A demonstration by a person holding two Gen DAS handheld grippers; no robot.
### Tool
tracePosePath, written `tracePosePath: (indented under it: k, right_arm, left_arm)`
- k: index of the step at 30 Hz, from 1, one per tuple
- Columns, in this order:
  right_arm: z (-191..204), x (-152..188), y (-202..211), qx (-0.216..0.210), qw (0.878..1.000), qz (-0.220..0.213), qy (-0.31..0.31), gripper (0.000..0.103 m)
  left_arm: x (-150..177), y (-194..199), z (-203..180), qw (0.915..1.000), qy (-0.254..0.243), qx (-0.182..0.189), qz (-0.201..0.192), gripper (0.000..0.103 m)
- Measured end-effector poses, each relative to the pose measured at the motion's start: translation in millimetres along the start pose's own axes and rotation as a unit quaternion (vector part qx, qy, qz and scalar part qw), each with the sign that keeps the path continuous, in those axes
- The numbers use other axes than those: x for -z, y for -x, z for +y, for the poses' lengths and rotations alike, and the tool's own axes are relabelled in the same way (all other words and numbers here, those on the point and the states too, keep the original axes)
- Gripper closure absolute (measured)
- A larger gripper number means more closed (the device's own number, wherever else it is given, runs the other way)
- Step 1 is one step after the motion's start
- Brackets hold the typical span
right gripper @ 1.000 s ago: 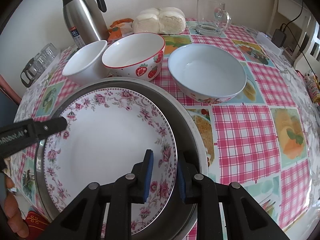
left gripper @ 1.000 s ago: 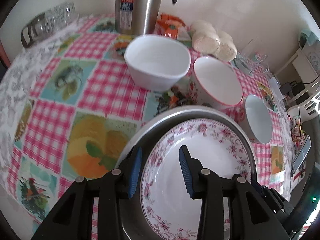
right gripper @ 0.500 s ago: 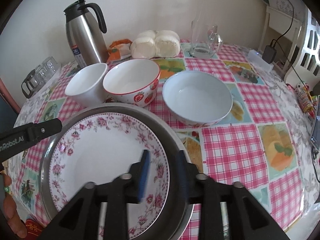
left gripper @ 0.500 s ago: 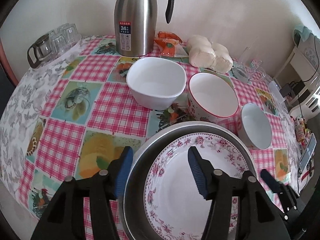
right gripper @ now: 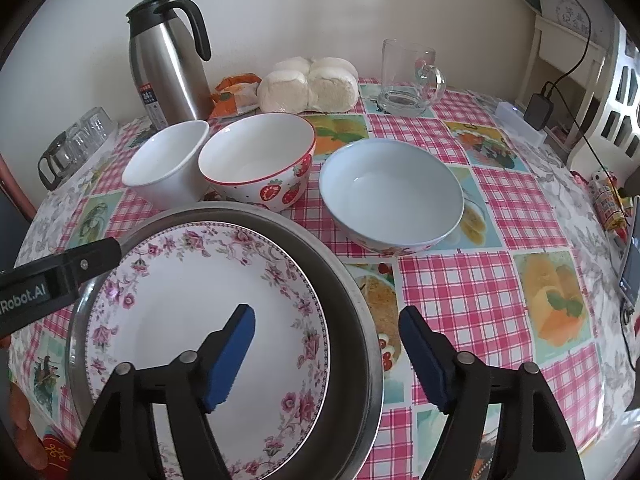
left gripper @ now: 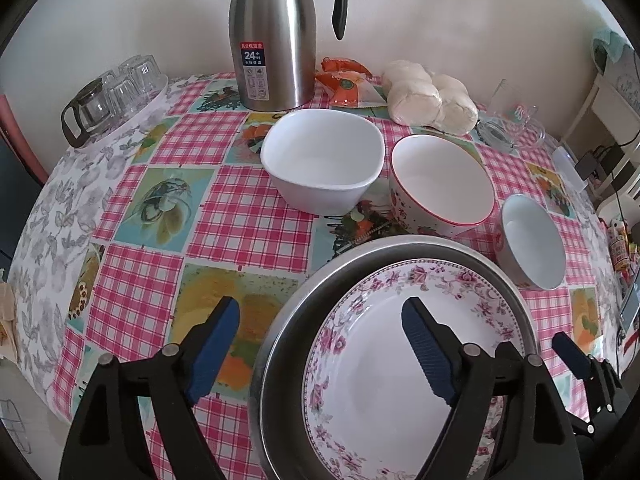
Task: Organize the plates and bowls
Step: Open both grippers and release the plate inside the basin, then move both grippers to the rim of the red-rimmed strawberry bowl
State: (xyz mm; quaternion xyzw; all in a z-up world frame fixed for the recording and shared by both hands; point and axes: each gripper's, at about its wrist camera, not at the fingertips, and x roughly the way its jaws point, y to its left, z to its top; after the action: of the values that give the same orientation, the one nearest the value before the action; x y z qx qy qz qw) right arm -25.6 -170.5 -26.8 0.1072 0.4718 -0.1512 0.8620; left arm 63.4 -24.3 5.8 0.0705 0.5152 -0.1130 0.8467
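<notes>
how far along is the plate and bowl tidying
Done: the floral plate lies inside the metal tray. In hand: nothing; the left claw and right claw are both open above the tray's rims. Left: the square white bowl, strawberry bowl and pale blue bowl sit separately on the tablecloth, unstacked.

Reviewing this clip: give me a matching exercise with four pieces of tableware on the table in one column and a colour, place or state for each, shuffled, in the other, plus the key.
Things:
1. floral plate
2. strawberry bowl
3. square white bowl
4. pale blue bowl

Descriptions:
A. plain, nearest the steel flask
B. lying inside the metal pan
C. red rim, between two other bowls
D. farthest right of the row, nearest the glass mug

Pairs: 1-B, 2-C, 3-A, 4-D
</notes>
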Motion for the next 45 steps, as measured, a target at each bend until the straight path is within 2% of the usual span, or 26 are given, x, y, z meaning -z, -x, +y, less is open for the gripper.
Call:
tracePosePath:
  k: [3, 7, 11, 14, 22, 24, 30, 35, 40, 45]
  right_arm:
    - [-3, 0, -2, 0.001, 1.000, 0.003, -0.004, 0.018]
    - [-6, 0, -3, -0.001, 1.000, 0.003, -0.006, 0.011]
    - [-4, 1, -2, -0.005, 1.000, 0.000, 0.000, 0.009]
    - [-2, 0, -2, -0.007, 1.000, -0.005, 0.007, 0.000]
    - [-11, -3, -4, -0.006, 1.000, -0.011, -0.007, 0.000]
    - [-17, -6, -3, -0.002, 1.000, -0.019, -0.021, 0.000]
    - [-37, -21, 5, 0.014, 0.997, -0.031, -0.067, 0.000]
    - [-58, -39, 12, 0.012, 0.991, -0.043, -0.127, 0.000]
    - [-65, -60, 19, 0.000, 0.987, -0.066, -0.148, 0.000]
    - [-66, -82, 26, -0.012, 0.984, -0.099, -0.147, 0.000]
  left_arm:
    - [0, 0, 0, 0.9998, -0.007, -0.017, -0.005, 0.019]
    - [0, 0, 0, 0.9997, -0.011, -0.021, -0.008, 0.019]
    - [1, 1, -1, 0.9994, -0.014, -0.028, -0.014, 0.019]
    - [1, 0, -1, 0.9993, -0.013, -0.033, -0.013, 0.019]
    - [-5, 1, -1, 0.9997, 0.003, -0.017, -0.017, 0.018]
    - [-9, 2, -1, 0.9997, 0.011, -0.008, -0.018, 0.004]
    - [-26, 9, -5, 0.9981, 0.043, -0.008, -0.043, 0.004]
    - [-40, 2, -13, 0.9982, 0.044, 0.000, -0.040, 0.004]
    - [-57, -4, -19, 0.9974, 0.054, 0.028, -0.039, 0.004]
    - [-73, 3, -23, 0.9943, 0.050, 0.062, -0.071, 0.003]
